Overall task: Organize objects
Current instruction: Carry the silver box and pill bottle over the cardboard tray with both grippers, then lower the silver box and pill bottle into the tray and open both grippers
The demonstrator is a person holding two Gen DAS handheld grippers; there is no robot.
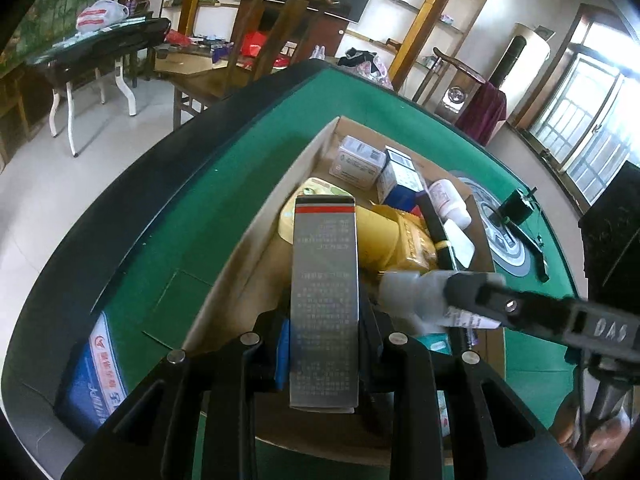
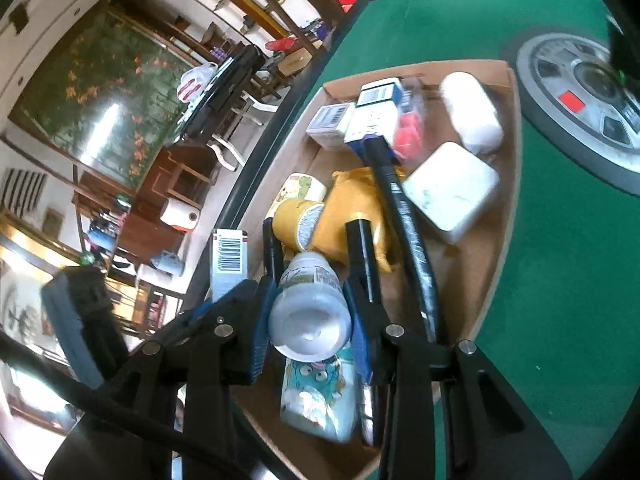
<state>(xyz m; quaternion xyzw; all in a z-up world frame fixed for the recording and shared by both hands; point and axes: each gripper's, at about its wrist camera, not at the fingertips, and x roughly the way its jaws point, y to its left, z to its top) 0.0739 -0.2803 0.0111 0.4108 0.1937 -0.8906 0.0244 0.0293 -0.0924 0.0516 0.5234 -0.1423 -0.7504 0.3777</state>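
Cardboard box (image 1: 240, 264) on the green table (image 1: 192, 216) holds small cartons, a yellow pouch (image 2: 352, 216), a white bottle (image 2: 472, 112) and a black tube (image 2: 408, 224). Left gripper (image 1: 324, 320) clamps a silver carton (image 1: 324, 300) over the box's near edge; right gripper (image 2: 310, 280) clamps a white jar (image 2: 310, 312) there.

A green felt table (image 1: 224, 184) with a dark raised rim carries everything. Straight ahead of the tools an open cardboard box (image 2: 514, 184) sits flat on the felt. Beyond the box's far right corner lies a round grey panel (image 2: 576, 92) set in the cloth. Left of the left tool, near the rim, rests a blue-and-white packet (image 1: 94, 376)
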